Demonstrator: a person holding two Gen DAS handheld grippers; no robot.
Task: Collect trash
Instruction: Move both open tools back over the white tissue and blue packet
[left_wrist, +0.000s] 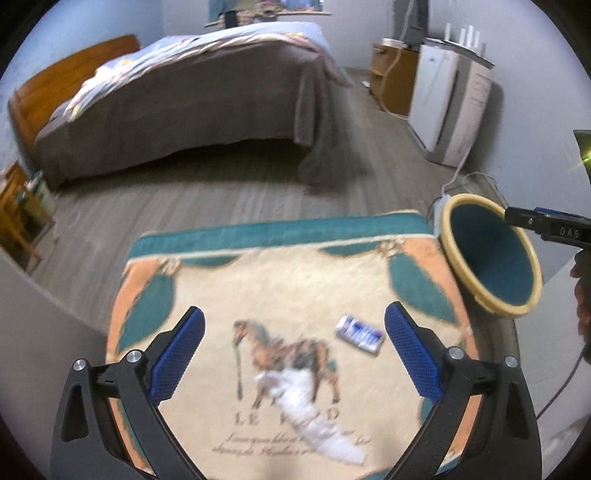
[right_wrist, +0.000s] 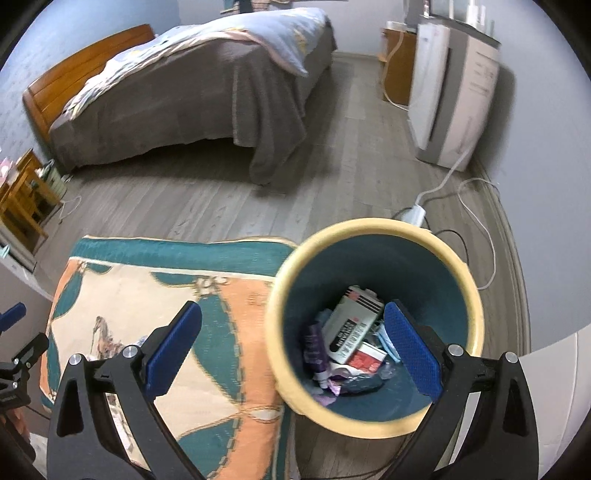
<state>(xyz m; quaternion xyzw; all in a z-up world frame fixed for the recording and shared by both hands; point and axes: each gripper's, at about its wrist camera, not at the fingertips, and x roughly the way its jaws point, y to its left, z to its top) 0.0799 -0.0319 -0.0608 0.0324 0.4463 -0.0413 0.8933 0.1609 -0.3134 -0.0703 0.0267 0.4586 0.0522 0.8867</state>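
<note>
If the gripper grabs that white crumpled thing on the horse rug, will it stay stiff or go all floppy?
Probably floppy: the white crumpled thing looks like thin tissue or plastic, wrinkled and lying flat on the rug. It likely weighs almost nothing and squashes when pinched. The view is blurred, so that is a guess.

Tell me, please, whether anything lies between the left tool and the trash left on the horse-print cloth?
Nothing visible does. The left tool hangs open above the cloth, with the white crumpled tissue and the small blue-and-white wrapper lying bare between its fingers in the left wrist view.
</note>
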